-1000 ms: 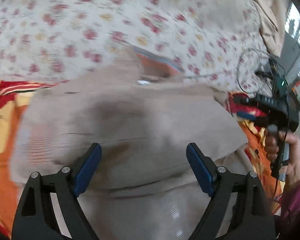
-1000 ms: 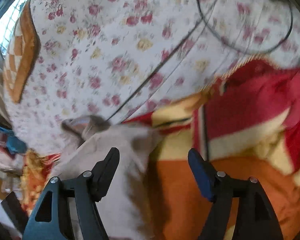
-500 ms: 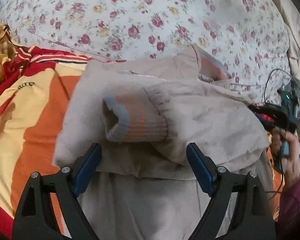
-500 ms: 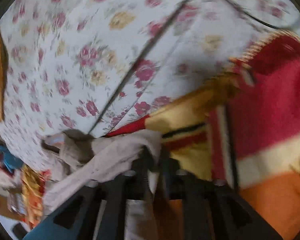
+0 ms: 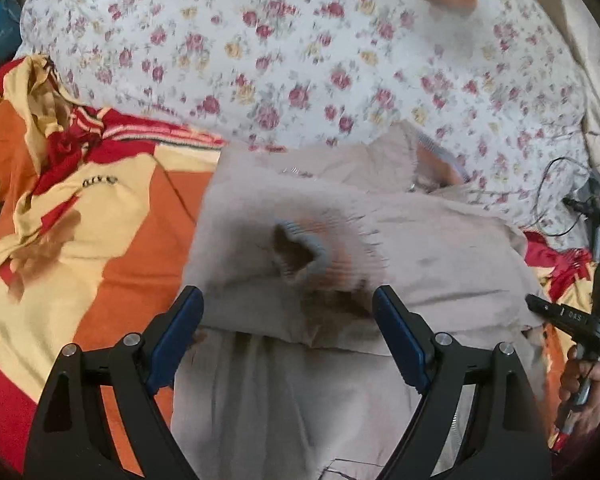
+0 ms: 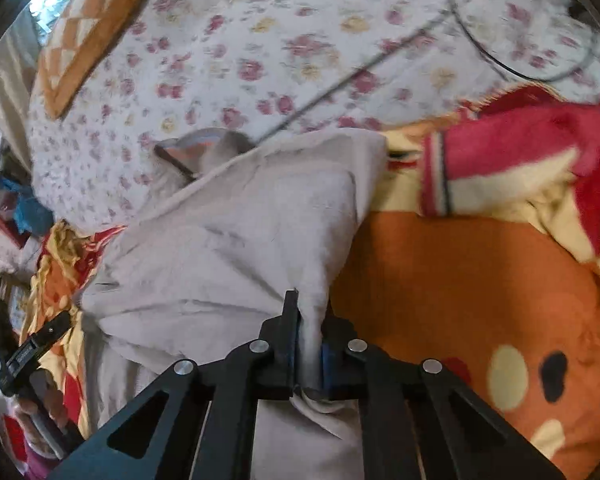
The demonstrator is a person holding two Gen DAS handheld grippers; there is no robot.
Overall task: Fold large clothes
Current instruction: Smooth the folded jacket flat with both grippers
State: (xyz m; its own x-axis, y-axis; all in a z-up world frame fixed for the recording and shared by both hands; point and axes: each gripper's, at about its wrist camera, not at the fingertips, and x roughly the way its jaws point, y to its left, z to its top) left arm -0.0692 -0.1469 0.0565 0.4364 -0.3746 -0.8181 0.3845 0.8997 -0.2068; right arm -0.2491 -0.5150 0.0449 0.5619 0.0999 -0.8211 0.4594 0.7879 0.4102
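A large beige garment [image 5: 440, 248] lies partly folded on the bed, and its ribbed cuff [image 5: 300, 252] with a grey-blue rim faces up. My left gripper [image 5: 286, 296] hovers just above it, open, with the cuff a little beyond the blue pads and nothing between them. In the right wrist view the same garment [image 6: 228, 240] bunches toward my right gripper [image 6: 308, 320]. Its jaws are closing, and the pads pinch a fold at the garment's right edge. The collar [image 6: 196, 148] shows at the far end.
An orange, yellow and red blanket [image 5: 112, 232] lies under the garment, with a floral quilt [image 5: 300, 60] behind it. A black cable [image 6: 500, 60] loops over the quilt. A person's hand [image 5: 584, 384] holds the other gripper's handle at the right edge.
My right gripper went from wide open to shut on the garment's edge. The left gripper shifted across the garment, so the cuff now lies just ahead of its open fingers.
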